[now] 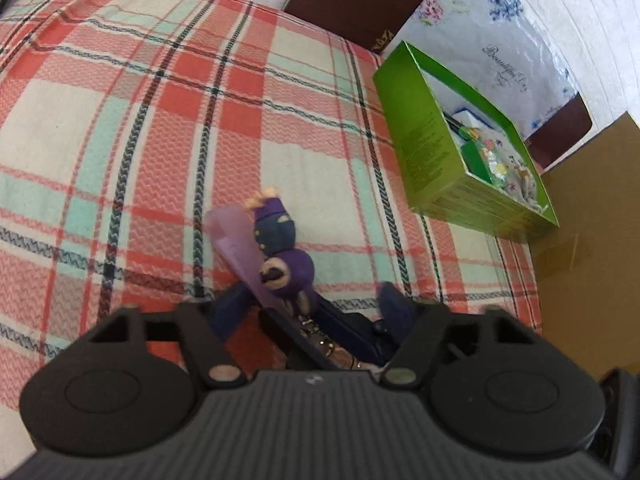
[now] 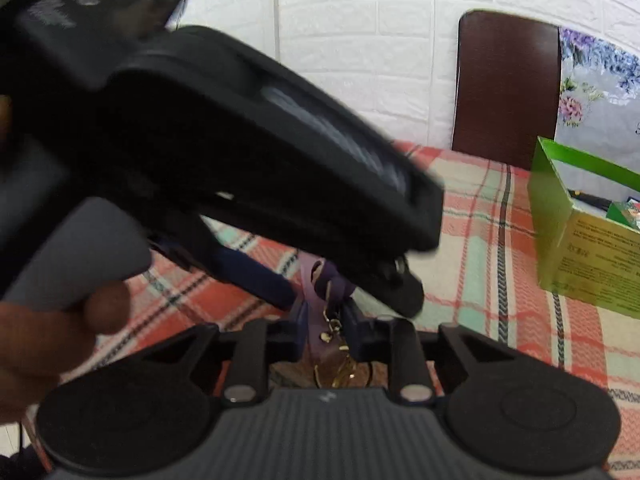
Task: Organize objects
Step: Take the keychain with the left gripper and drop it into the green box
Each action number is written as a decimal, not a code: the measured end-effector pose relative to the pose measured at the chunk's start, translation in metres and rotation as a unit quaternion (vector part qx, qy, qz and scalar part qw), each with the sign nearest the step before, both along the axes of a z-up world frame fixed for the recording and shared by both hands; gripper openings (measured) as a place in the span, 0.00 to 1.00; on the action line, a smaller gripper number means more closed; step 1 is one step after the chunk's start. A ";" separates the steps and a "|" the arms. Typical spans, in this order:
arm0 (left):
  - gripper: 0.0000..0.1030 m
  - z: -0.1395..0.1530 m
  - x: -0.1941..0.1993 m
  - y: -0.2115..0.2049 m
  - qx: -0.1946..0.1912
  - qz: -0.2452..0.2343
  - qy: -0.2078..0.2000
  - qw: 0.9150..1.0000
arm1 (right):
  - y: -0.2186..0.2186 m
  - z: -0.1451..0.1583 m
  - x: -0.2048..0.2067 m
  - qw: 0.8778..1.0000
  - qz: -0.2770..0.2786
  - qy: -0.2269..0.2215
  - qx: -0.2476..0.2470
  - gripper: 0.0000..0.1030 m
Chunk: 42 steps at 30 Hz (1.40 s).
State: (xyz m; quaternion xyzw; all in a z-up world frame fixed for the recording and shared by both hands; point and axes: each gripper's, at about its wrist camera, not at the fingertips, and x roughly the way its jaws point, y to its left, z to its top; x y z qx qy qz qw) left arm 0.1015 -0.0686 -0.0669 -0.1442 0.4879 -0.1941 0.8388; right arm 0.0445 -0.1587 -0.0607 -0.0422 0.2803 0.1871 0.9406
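Note:
A purple keychain figure (image 1: 285,268) with a pale purple tag (image 1: 236,248) hangs just above the plaid cloth (image 1: 160,120). My right gripper (image 2: 326,314) is shut on its strap and metal clasp (image 2: 330,326), right in front of the camera. In the left wrist view that gripper (image 1: 316,330) shows as dark fingers under the figure. My left gripper (image 1: 315,298) reaches in from above. Its blue fingertips (image 1: 234,310) stand on either side of the figure, apart from it, so it is open. It fills the right wrist view as a big black body (image 2: 240,160).
An open green box (image 1: 432,140) with several small items inside sits at the cloth's far right edge, also seen as the green box (image 2: 580,248). Behind it are a brown chair back (image 2: 504,88) and a floral bag (image 1: 492,40). A hand (image 2: 40,340) holds the left gripper.

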 end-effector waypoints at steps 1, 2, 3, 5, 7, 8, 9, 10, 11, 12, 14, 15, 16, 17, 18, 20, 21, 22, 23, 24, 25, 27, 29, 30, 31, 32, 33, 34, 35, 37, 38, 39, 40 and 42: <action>0.57 0.003 0.000 -0.001 0.000 0.001 -0.002 1.000 | 0.001 0.003 -0.005 1.000 -0.006 -0.016 -0.004 0.18; 0.50 0.006 0.000 -0.001 -0.008 0.004 -0.002 1.000 | 0.000 0.006 -0.009 1.000 -0.009 -0.029 -0.005 0.18; 0.49 0.010 0.001 0.000 -0.016 0.005 -0.001 1.000 | -0.002 0.010 -0.012 0.999 -0.014 -0.040 -0.003 0.18; 0.44 0.024 0.002 -0.004 -0.032 -0.004 -0.012 0.999 | -0.009 0.020 -0.016 0.998 -0.021 -0.063 0.003 0.17; 0.44 0.043 0.002 -0.015 -0.034 -0.016 -0.038 0.999 | -0.015 0.032 -0.017 0.995 -0.033 -0.091 0.004 0.17; 0.44 0.053 0.003 -0.021 -0.034 -0.023 -0.051 0.998 | -0.018 0.038 -0.017 0.994 -0.040 -0.106 0.001 0.16; 0.44 0.062 0.005 -0.027 -0.035 -0.030 -0.063 0.997 | -0.022 0.045 -0.016 0.991 -0.048 -0.122 -0.001 0.16; 0.43 0.070 0.008 -0.034 -0.036 -0.039 -0.073 0.996 | -0.027 0.051 -0.015 0.989 -0.056 -0.135 -0.002 0.16; 0.43 0.077 0.012 -0.041 -0.037 -0.046 -0.080 0.995 | -0.032 0.056 -0.013 0.987 -0.065 -0.146 -0.004 0.16; 0.42 0.084 0.017 -0.050 -0.037 -0.055 -0.086 0.994 | -0.037 0.060 -0.010 0.985 -0.074 -0.157 -0.008 0.16; 0.42 0.094 0.025 -0.069 -0.033 -0.071 -0.097 0.992 | -0.050 0.066 -0.003 0.980 -0.094 -0.172 -0.012 0.16; 0.42 0.099 0.030 -0.080 -0.030 -0.080 -0.104 0.991 | -0.057 0.069 0.001 0.979 -0.104 -0.177 -0.013 0.16; 0.42 0.102 0.033 -0.092 -0.026 -0.090 -0.113 0.989 | -0.065 0.072 0.005 0.976 -0.115 -0.182 -0.014 0.16; 0.42 0.106 0.037 -0.104 -0.023 -0.100 -0.121 0.987 | -0.074 0.074 0.009 0.974 -0.126 -0.187 -0.013 0.16; 0.42 0.110 0.040 -0.116 -0.019 -0.110 -0.129 0.985 | -0.083 0.076 0.013 0.972 -0.138 -0.191 -0.012 0.16; 0.42 0.113 0.048 -0.137 -0.012 -0.125 -0.137 0.983 | -0.100 0.078 0.023 0.968 -0.158 -0.197 -0.012 0.16; 0.42 0.113 0.053 -0.148 -0.007 -0.131 -0.141 0.981 | -0.108 0.078 0.028 0.966 -0.166 -0.197 -0.012 0.16; 0.42 0.112 0.060 -0.158 -0.004 -0.136 -0.143 0.980 | -0.116 0.078 0.034 0.965 -0.174 -0.196 -0.011 0.16; 0.42 0.111 0.067 -0.167 -0.001 -0.138 -0.144 0.980 | -0.123 0.077 0.041 0.964 -0.181 -0.196 -0.009 0.16; 0.42 0.110 0.074 -0.175 0.002 -0.141 -0.145 0.979 | -0.130 0.076 0.049 0.963 -0.188 -0.195 -0.010 0.16; 0.42 0.109 0.083 -0.184 0.006 -0.141 -0.145 0.979 | -0.136 0.075 0.057 0.962 -0.193 -0.195 -0.012 0.16; 0.44 0.106 0.099 -0.199 0.019 -0.141 -0.151 0.978 | -0.146 0.068 0.079 0.959 -0.212 -0.188 -0.022 0.18; 0.56 0.101 0.110 -0.212 0.064 -0.122 -0.174 0.975 | -0.156 0.057 0.103 0.959 -0.232 -0.159 -0.033 0.33; 0.56 0.099 0.112 -0.215 0.090 -0.110 -0.186 0.972 | -0.161 0.052 0.109 0.957 -0.246 -0.147 -0.029 0.33; 0.56 0.098 0.113 -0.215 0.108 -0.104 -0.196 0.969 | -0.166 0.050 0.110 0.956 -0.256 -0.139 -0.017 0.33; 0.56 0.097 0.112 -0.212 0.113 -0.103 -0.202 0.967 | -0.171 0.048 0.107 0.955 -0.261 -0.139 0.001 0.33; 0.56 0.096 0.110 -0.208 0.113 -0.101 -0.206 0.967 | -0.174 0.047 0.099 0.954 -0.265 -0.142 0.012 0.33; 0.56 0.097 0.109 -0.206 0.117 -0.097 -0.207 0.966 | -0.178 0.046 0.095 0.952 -0.269 -0.144 0.016 0.33; 0.56 0.097 0.106 -0.204 0.125 -0.091 -0.209 0.966 | -0.176 0.045 0.091 0.951 -0.271 -0.145 0.019 0.33; 0.56 0.096 0.100 -0.202 0.140 -0.080 -0.210 0.964 | -0.178 0.045 0.080 0.950 -0.275 -0.145 0.029 0.33; 0.56 0.097 0.096 -0.201 0.147 -0.077 -0.211 0.963 | -0.178 0.045 0.073 0.949 -0.277 -0.145 0.035 0.33; 0.57 0.098 0.090 -0.199 0.154 -0.074 -0.213 0.962 | -0.178 0.045 0.065 0.948 -0.281 -0.145 0.041 0.33; 0.59 0.099 0.083 -0.197 0.162 -0.072 -0.218 0.960 | -0.172 0.047 0.068 0.946 -0.286 -0.146 0.049 0.33; 0.66 0.102 0.068 -0.195 0.181 -0.066 -0.234 0.953 | -0.183 0.048 0.054 0.941 -0.297 -0.144 0.073 0.33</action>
